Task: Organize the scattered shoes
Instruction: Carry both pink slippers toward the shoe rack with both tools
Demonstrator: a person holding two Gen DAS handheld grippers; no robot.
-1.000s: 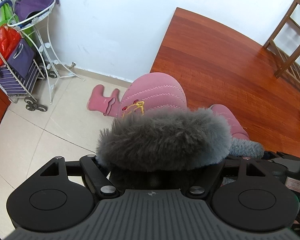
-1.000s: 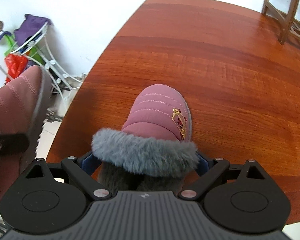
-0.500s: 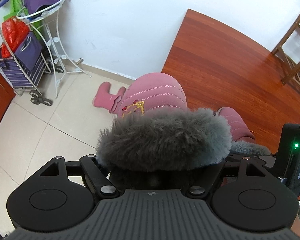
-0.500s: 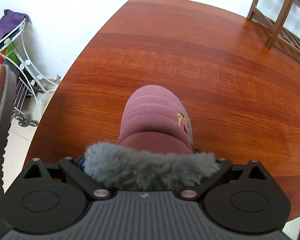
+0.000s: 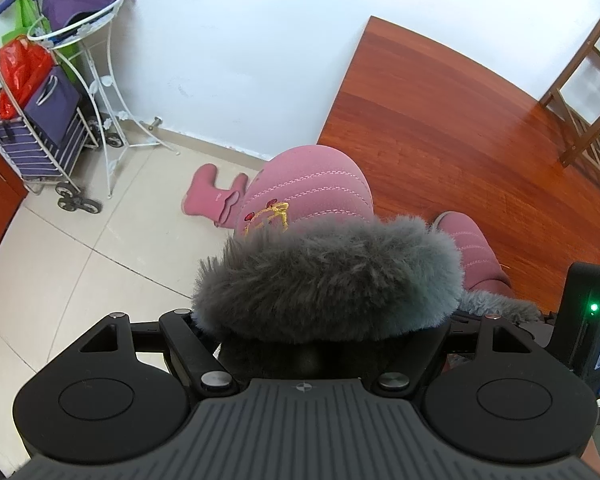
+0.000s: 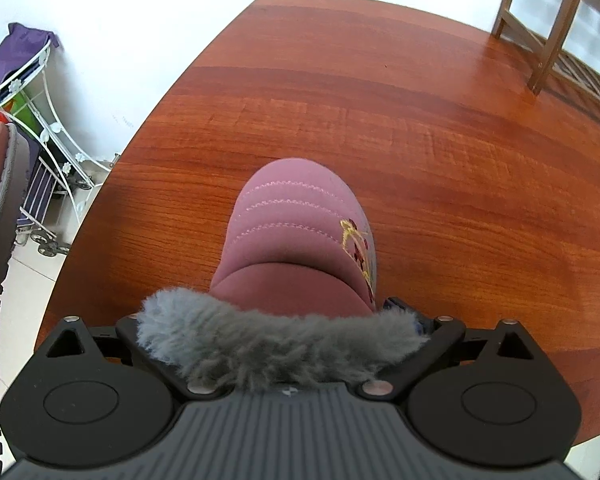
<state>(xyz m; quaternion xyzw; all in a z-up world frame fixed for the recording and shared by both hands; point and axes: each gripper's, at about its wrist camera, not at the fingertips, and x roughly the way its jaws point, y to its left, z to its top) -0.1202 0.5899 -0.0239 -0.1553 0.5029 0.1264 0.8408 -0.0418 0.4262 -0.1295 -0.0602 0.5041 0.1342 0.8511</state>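
The left gripper (image 5: 324,332) is clamped on a pink fur-cuffed boot (image 5: 312,216) held over the tiled floor (image 5: 60,264), while the right gripper (image 6: 280,344) grips the matching boot (image 6: 296,236) on the wooden platform (image 6: 420,120), toe pointing far.

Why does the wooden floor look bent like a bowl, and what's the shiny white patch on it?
Left wrist view: the round lens curves the wood floor and the wall edge, and window light makes glare near the ladder. Right wrist view: same bending; the pink boot looks sharp, the grey fur a bit soft.
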